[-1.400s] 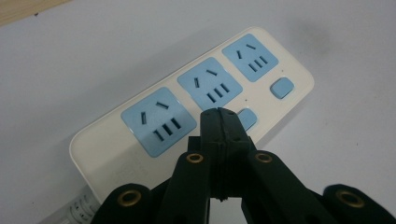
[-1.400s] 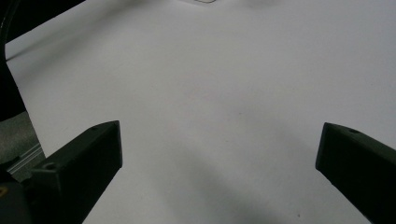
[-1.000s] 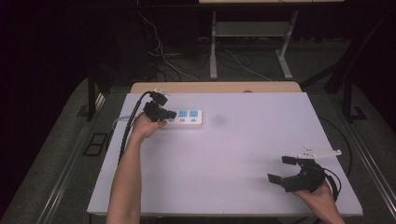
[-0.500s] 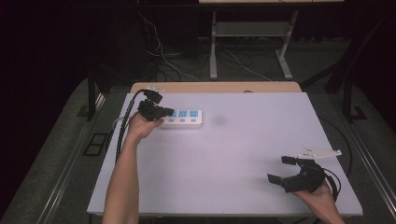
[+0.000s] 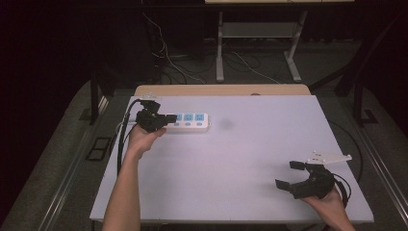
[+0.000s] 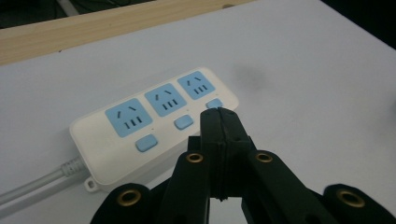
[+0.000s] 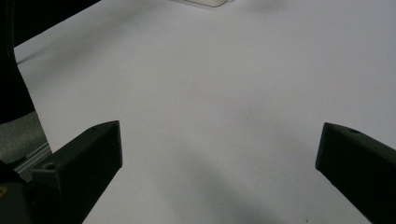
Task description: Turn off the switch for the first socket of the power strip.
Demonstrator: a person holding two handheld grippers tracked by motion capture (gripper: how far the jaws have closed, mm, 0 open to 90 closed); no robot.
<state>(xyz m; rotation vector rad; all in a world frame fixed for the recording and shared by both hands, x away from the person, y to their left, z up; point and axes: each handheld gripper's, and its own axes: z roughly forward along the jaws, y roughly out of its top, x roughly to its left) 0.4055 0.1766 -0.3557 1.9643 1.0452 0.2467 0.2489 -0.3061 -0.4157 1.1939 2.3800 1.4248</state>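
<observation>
Closed left hand-held gripper (image 6: 218,114) seemingly touches glossy white rounded power strip (image 6: 154,123).

White power strip (image 5: 190,122) with three blue sockets lies flat, far-left on table (image 5: 231,183).

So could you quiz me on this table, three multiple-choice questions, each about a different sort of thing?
1. Where does the power strip lie on the table?
A. far left part
B. near right corner
C. dead centre

2. How many blue sockets does the strip have?
A. two
B. three
C. five

3. How do the jaws of the right tool stand?
A. pressed together
B. clamped on a plug
C. spread apart

Answers: 1 A, in the high view it sits by the far edge beside the left tool. 2 B, the left gripper view shows three in a row. 3 C, bare table shows between them.
</observation>
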